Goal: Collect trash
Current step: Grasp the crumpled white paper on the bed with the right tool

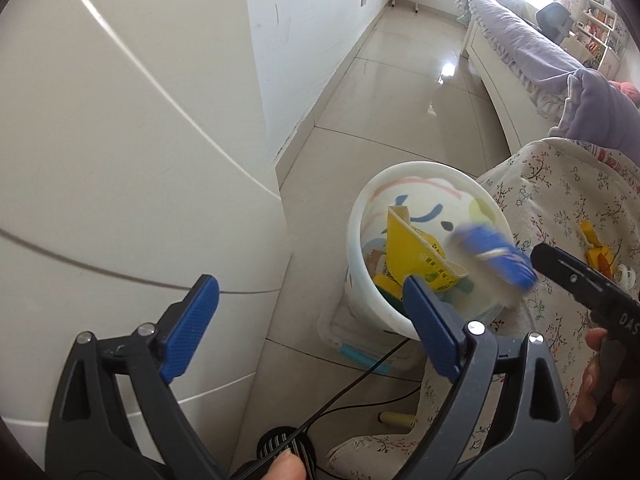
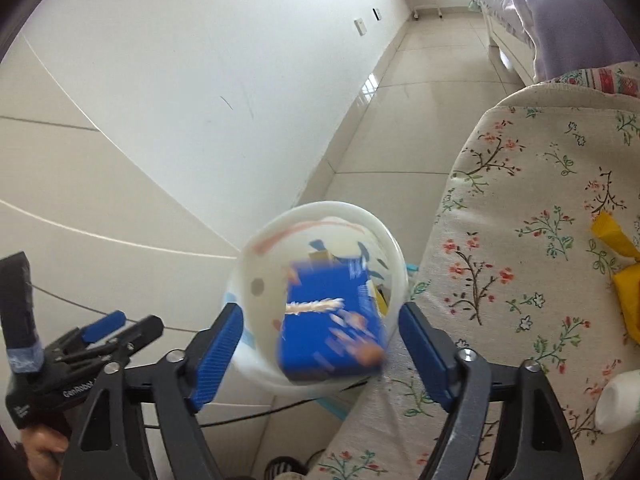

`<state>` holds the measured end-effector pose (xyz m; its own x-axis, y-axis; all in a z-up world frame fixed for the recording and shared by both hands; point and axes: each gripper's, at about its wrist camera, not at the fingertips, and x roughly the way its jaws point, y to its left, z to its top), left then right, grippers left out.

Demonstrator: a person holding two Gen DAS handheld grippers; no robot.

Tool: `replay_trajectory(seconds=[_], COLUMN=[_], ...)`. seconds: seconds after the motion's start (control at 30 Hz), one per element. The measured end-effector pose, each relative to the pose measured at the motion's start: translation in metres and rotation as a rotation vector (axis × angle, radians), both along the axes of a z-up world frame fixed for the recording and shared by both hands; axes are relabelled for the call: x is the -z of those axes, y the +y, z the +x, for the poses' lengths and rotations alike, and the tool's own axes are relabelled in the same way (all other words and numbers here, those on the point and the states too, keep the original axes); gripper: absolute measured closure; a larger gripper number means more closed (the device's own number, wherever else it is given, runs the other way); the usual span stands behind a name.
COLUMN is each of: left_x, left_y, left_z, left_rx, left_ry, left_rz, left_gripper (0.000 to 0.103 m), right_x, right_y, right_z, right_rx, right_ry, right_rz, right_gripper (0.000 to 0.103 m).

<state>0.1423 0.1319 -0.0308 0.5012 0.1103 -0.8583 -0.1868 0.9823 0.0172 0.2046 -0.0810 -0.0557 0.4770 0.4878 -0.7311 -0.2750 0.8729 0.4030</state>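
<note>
A white trash bucket stands on the floor beside a flowered cushion; it also shows in the right wrist view. It holds a yellow carton and other scraps. A blurred blue packet is in mid-air over the bucket's mouth, free of both grippers; it also shows in the left wrist view. My right gripper is open just above the bucket. My left gripper is open and empty, to the left of the bucket. Yellow wrappers and a white bottle lie on the cushion.
A white cabinet stands left of the bucket. The flowered cushion is on the right. A black cable runs across the tiled floor. A bed with purple bedding stands far right.
</note>
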Motion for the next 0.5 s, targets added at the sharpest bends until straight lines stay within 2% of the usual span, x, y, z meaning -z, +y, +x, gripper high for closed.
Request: replay_trajectory(seconds=[0.33,0.5], left_x=[-0.001,-0.002], left_y=[0.000,-0.010], left_z=[-0.003,-0.005], left_rx=[0.011,0.043], left_ry=[0.002,0.009], left_rz=[-0.027,-0.057], left_gripper=[0.009,0.009], right_x=[-0.012,-0.020], right_y=[-0.014,-0.035], right_z=[-0.014,-0.028], right_rx=[0.031,0.059], right_ry=[-0.025,-0.025], right_rz=[-0.096,-0.145], right_gripper=[0.021,0.021])
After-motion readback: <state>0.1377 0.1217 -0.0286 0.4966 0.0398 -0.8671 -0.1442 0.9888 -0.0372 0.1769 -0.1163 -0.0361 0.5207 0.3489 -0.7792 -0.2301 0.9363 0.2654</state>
